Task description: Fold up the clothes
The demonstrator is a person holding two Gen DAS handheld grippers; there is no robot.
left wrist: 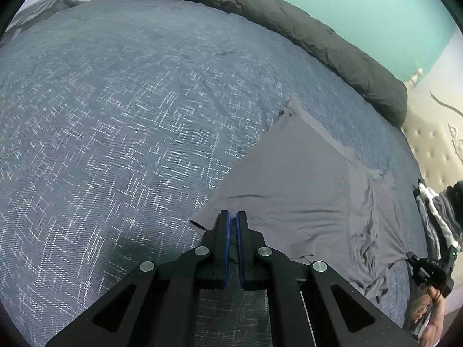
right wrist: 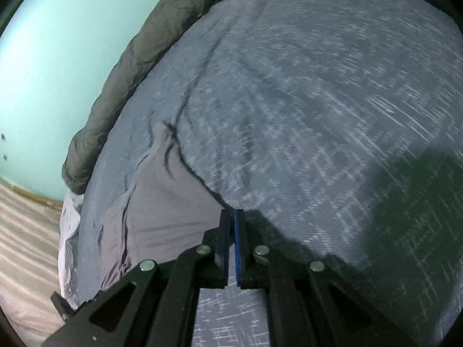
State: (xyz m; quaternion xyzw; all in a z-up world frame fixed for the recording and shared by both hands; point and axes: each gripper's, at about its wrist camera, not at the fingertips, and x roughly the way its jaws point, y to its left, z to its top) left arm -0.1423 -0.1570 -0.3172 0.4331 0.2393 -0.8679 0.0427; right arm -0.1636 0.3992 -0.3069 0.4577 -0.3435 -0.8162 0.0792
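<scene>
garment flat on bed, partly creased | left gripper jaws nearly together at near edge, nothing visibly clamped | right gripper jaws likewise at other edge | step: likely edge pickup or release, unclear | next: needs aligned edges

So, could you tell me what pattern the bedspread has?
The bedspread is blue-grey with white broken-line crosshatching, clearest in the left wrist view.

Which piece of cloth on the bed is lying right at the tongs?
The flat light grey garment, spread on the patterned blue bedspread. The dark grey duvet lies rolled along the far edge.
</scene>
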